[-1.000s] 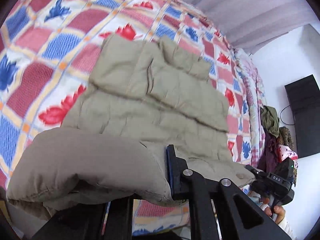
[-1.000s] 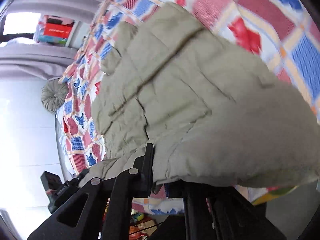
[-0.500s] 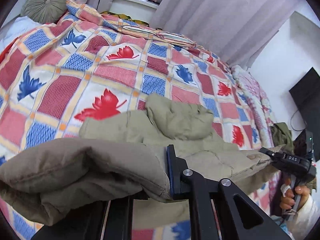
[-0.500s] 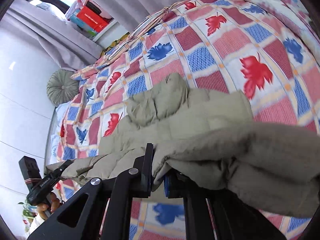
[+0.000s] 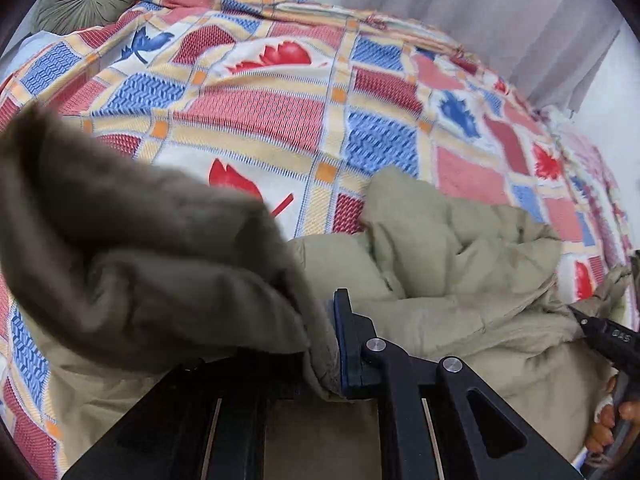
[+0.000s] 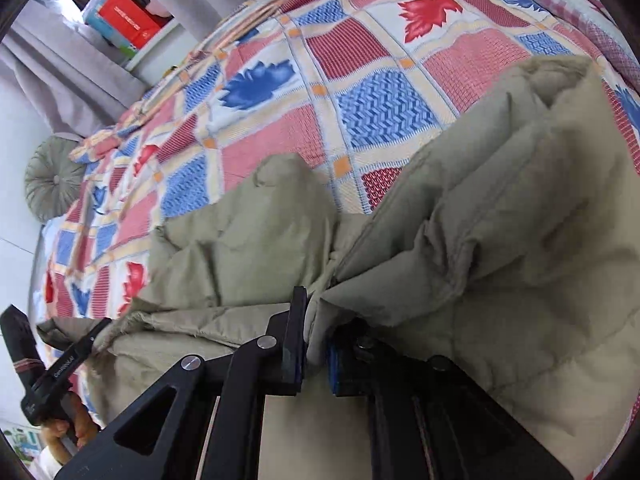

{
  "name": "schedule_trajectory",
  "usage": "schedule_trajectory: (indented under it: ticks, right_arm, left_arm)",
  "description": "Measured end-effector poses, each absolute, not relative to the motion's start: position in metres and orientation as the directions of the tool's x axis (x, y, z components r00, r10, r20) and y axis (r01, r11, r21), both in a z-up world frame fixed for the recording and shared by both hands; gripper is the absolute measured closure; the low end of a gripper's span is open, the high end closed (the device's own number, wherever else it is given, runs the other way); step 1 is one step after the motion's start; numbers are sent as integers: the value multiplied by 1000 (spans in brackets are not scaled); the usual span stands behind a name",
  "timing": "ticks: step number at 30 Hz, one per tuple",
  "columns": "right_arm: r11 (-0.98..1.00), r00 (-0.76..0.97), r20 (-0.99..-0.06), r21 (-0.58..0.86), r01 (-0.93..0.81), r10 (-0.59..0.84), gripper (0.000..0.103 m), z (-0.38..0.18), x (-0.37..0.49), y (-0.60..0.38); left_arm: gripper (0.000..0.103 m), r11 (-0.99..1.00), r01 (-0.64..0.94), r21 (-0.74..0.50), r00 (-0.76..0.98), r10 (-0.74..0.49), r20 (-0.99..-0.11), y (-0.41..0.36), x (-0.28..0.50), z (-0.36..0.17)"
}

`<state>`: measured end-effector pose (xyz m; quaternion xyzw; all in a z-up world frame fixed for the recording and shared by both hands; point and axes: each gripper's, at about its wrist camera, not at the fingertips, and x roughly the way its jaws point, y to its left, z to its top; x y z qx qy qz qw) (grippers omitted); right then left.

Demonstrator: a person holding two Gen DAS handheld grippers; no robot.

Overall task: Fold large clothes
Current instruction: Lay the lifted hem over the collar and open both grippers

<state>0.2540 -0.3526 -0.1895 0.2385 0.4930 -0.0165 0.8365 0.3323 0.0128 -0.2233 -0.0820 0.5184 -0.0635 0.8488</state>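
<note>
A padded olive-beige jacket [image 5: 460, 248] lies folded over on a bed with a patchwork cover. My left gripper [image 5: 324, 344] is shut on one bottom corner of the jacket, whose cloth bulges over the left finger and hides it. My right gripper [image 6: 316, 340] is shut on the other bottom corner of the jacket [image 6: 500, 216]. The collar end [image 6: 280, 196] rests on the bed ahead of both grippers. Each wrist view shows the other gripper at its edge, pinching the same hem: the right gripper [image 5: 600, 332] and the left gripper [image 6: 76, 356].
The bed cover [image 5: 260, 104] with red and blue leaf squares stretches ahead. A round green cushion [image 6: 52, 176] sits at the bed's head. Grey curtains [image 5: 500, 16] hang behind, with a red box [image 6: 128, 20] on a ledge. A hand [image 5: 604, 428] grips the right tool's handle.
Both grippers carried the jacket's bottom hem forward toward the collar and lower. The spread jacket is now doubled over, with far more bed cover in sight.
</note>
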Motion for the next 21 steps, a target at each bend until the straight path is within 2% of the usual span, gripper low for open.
schedule_trajectory:
  ticks: [4, 7, 9, 10, 11, 12, 13, 14, 18, 21]
  right_arm:
    - [882, 512, -837, 378, 282, 195, 92, -205, 261, -350]
    - [866, 503, -836, 404, 296, 218, 90, -206, 263, -354]
    - [855, 509, -826, 430, 292, 242, 85, -199, 259, -359]
    - [852, 512, -822, 437, 289, 248, 78, -196, 257, -361]
    - [848, 519, -817, 444, 288, 252, 66, -192, 254, -363]
    - [844, 529, -810, 452, 288, 253, 57, -187, 250, -367]
    - [840, 542, -803, 458, 292, 250, 40, -182, 246, -370]
    - [835, 559, -792, 466, 295, 245, 32, -177, 241, -373]
    - [823, 579, -782, 474, 312, 230, 32, -166, 224, -381]
    - [824, 580, -787, 462, 327, 211, 32, -163, 204, -383]
  left_arm:
    - [89, 988, 25, -155, 439, -150, -886, 5, 336, -227]
    - [87, 984, 43, -174, 448, -175, -877, 8, 332, -214]
    - [58, 974, 62, -219, 464, -223, -858, 15, 326, -203]
    - [24, 973, 62, -223, 483, -225, -846, 18, 322, -196]
    - [6, 976, 54, -211, 517, -209, -830, 21, 316, -188]
    - [6, 978, 53, -201, 549, -197, -813, 23, 310, -180]
    - [6, 980, 59, -192, 555, -192, -810, 24, 306, -175]
    - [6, 981, 62, -183, 552, -186, -813, 26, 303, -170]
    - [6, 987, 65, -148, 537, -160, -828, 33, 284, -162]
    - [6, 981, 79, -178, 496, -194, -846, 41, 265, -163]
